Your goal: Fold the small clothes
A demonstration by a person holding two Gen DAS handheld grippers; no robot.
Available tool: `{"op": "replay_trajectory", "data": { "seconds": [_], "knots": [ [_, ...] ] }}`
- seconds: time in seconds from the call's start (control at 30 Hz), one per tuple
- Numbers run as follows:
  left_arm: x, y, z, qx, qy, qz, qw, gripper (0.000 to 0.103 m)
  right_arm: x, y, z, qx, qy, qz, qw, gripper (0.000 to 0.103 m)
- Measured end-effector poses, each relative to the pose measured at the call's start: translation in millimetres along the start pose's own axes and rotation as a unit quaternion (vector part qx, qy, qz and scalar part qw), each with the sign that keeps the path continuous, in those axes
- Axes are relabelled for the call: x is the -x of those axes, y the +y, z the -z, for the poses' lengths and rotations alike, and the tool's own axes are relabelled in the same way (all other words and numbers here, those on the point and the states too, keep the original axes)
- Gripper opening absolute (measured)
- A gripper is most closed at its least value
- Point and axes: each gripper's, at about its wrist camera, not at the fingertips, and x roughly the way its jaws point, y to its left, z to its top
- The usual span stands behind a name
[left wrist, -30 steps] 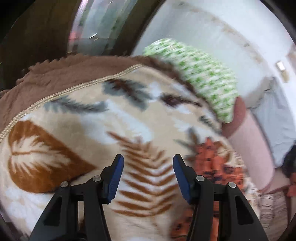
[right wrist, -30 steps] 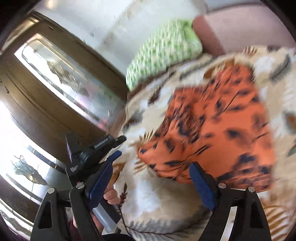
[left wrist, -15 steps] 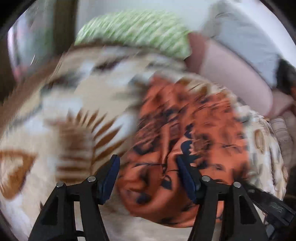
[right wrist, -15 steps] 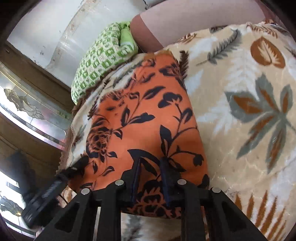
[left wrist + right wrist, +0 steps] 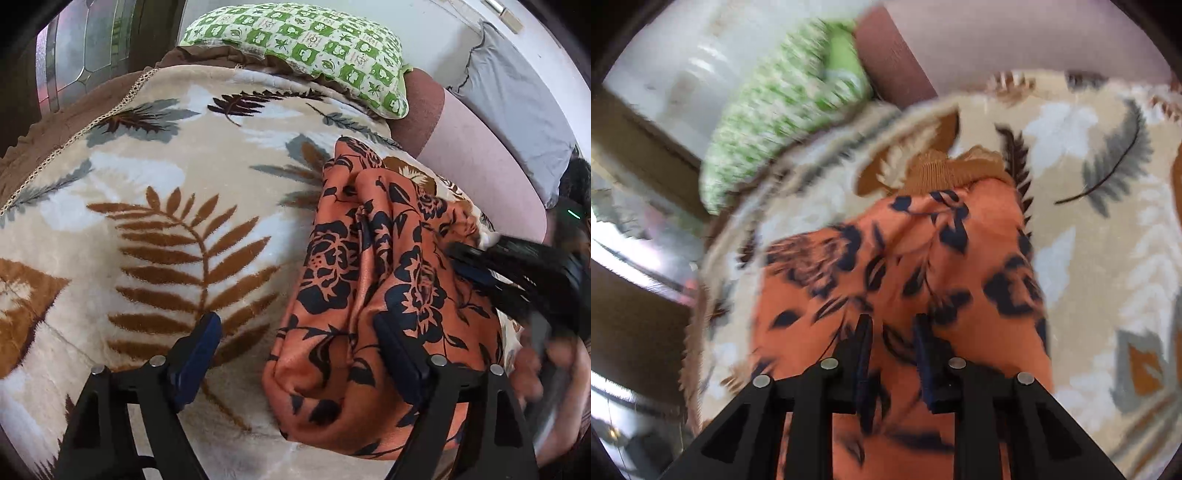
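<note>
Between the nearly closed jaws of the right gripper (image 5: 892, 332) a fold of the orange floral garment (image 5: 369, 295) is pinched and lifted off the leaf-print blanket (image 5: 166, 229) — probably to carry one edge over for a fold. Beside it, the left gripper (image 5: 299, 343) hangs with jaws spread wide, one finger over the blanket and one over the bunched cloth, holding nothing. Farther off lie a green checked pillow (image 5: 314, 44) and a pink bolster (image 5: 480, 158) — neither blocks the fold.
</note>
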Motion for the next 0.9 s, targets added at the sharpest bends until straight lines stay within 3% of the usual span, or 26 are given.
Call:
{"op": "replay_trajectory", "data": {
  "seconds": [0.17, 0.23, 0.3, 0.4, 0.53, 0.7, 0.8, 0.9],
  "knots": [
    [2.3, -1.3, 1.4, -0.029, -0.01, -0.009, 0.9995, 0.087, -24.0, 17.2, -23.2, 0.033, 0.006, 0.048, 0.998, 0.027],
    [4.9, -2.3, 1.9, -0.037, -0.011, -0.012, 0.9992, 0.087, -15.5, 26.0, -26.0, 0.04, 0.0, 0.027, 0.999, 0.028],
    [7.1, -1.2, 2.9, -0.038, -0.011, -0.011, 0.9991, 0.087, -1.3, 42.2, -20.5, 0.06, -0.005, -0.03, 0.998, 0.028],
    [8.4, 1.1, 3.3, -0.033, -0.01, -0.008, 0.9994, 0.087, -3.6, 65.3, -10.3, 0.081, 0.024, -0.072, 0.994, 0.028],
    [10.2, -0.2, 6.1, -0.04, -0.016, -0.017, 0.9989, 0.087, -40.2, 85.2, -2.0, 0.098, 0.07, -0.059, 0.991, 0.028],
    [8.7, 2.1, 4.6, -0.042, -0.019, -0.012, 0.9989, 0.087, -58.4, 75.8, -15.3, 0.05, 0.058, -0.063, 0.995, 0.028],
    [10.2, 0.2, 2.2, -0.043, -0.02, -0.01, 0.9988, 0.087, -41.1, 71.5, -15.8, 0.048, 0.053, -0.074, 0.995, 0.028],
    [22.0, -3.9, -0.4, -0.048, -0.046, -0.01, 0.9977, 0.087, -5.7, 62.6, -9.1, 0.057, 0.034, -0.098, 0.993, 0.028]
  ]
}}
